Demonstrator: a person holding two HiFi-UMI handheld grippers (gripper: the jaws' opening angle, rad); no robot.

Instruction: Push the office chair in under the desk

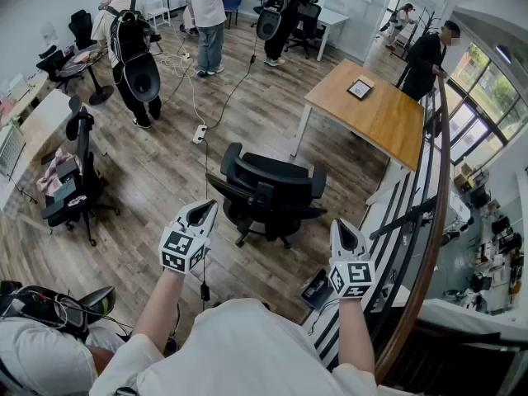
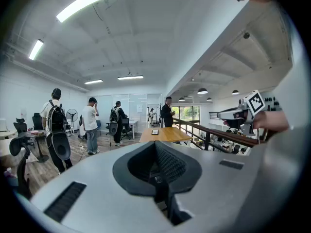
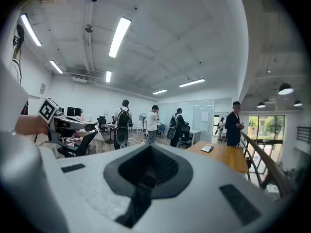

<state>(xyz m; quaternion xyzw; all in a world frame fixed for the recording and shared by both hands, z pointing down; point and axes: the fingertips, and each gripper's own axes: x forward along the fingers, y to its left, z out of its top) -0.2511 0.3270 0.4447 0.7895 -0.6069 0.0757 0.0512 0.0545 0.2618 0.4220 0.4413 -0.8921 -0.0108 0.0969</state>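
Both tools are up in front of the person in the head view. The left gripper (image 1: 205,211) sits at about 7 o'clock from the black office chair (image 1: 268,192), the right gripper (image 1: 343,231) at about 5 o'clock, and neither touches it. Each gripper view shows jaws pressed fully together with nothing between them, so both are empty. The chair stands on the wooden floor (image 1: 165,167), out in the open and clear of the desk (image 1: 375,114). That wooden desk is up at roughly 1 o'clock from the chair, with a gap of bare floor between the two. A small dark tablet (image 1: 360,88) lies on the desktop towards its far edge. A curved railing (image 1: 435,205) runs down the right side, at 3 o'clock from the chair. Further back, at 10 to 12 o'clock, several people stand around, and a second black chair (image 1: 78,176) sits well off at 9 o'clock.
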